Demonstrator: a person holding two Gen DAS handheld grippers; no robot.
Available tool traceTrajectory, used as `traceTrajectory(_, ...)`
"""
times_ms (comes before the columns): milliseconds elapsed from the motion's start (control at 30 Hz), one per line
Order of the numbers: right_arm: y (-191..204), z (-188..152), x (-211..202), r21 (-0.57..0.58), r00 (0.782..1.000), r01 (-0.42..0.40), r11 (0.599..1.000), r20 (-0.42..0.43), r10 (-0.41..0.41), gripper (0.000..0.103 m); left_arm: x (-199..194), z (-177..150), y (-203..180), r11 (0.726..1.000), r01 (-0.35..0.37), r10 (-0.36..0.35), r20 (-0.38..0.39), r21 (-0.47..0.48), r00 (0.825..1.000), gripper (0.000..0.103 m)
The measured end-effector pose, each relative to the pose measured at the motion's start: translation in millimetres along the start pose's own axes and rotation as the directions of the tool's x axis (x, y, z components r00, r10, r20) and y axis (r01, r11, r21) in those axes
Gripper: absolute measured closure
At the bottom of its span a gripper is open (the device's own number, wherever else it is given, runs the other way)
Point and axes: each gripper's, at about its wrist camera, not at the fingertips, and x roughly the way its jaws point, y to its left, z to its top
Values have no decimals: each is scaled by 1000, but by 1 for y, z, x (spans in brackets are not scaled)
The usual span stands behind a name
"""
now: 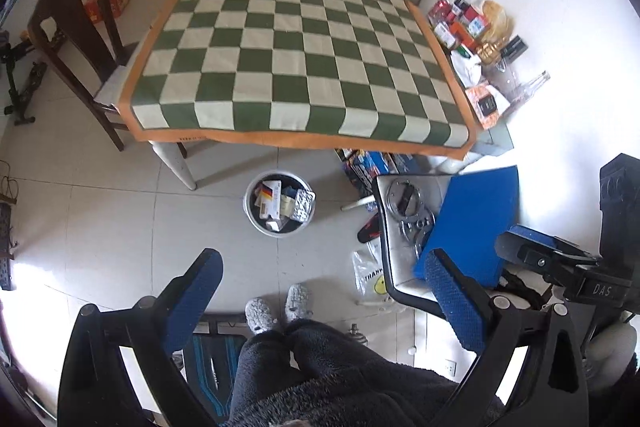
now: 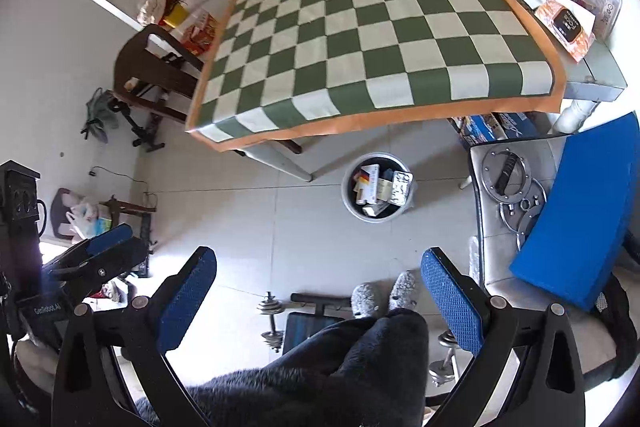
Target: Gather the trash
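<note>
Both tongs are held up high over the floor, looking down. The left tongs (image 1: 324, 287) are spread wide with nothing between the blue pads, and same deal for the right tongs (image 2: 318, 285): wide open and empty. Each one also shows up at the edge of the other's camera.

The trash bin (image 1: 280, 203) sits on the tiled floor just in front of the near edge of the worktop (image 1: 296, 59), close to its near-left leg. It's a round white-rimmed bin with a black liner, and it's got stuff in it: a few small cardboard boxes and a silver blister pack (image 1: 303, 206) leaning at the right side. From the right wrist view the bin (image 2: 378, 187) looks the same, boxes and foil pack inside.

The worktop is covered by a green and cream checkered cloth with an orange border, bare on top. Along its right edge, off the cloth, there's a pile of clutter (image 1: 476, 27): boxes, bottles, packets. A chair with a blue cushion (image 1: 472, 223) is to the right of the bin, and the person's fuzzy slippers (image 1: 276, 307) are on the floor near the camera.
</note>
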Motion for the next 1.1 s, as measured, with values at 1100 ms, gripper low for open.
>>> traceTrajectory(1100, 15, 14, -13, -84, 1000, -15, 996, -19, 13, 0, -6, 0, -1, 1000, 9, -9, -1, -20, 1000, 0)
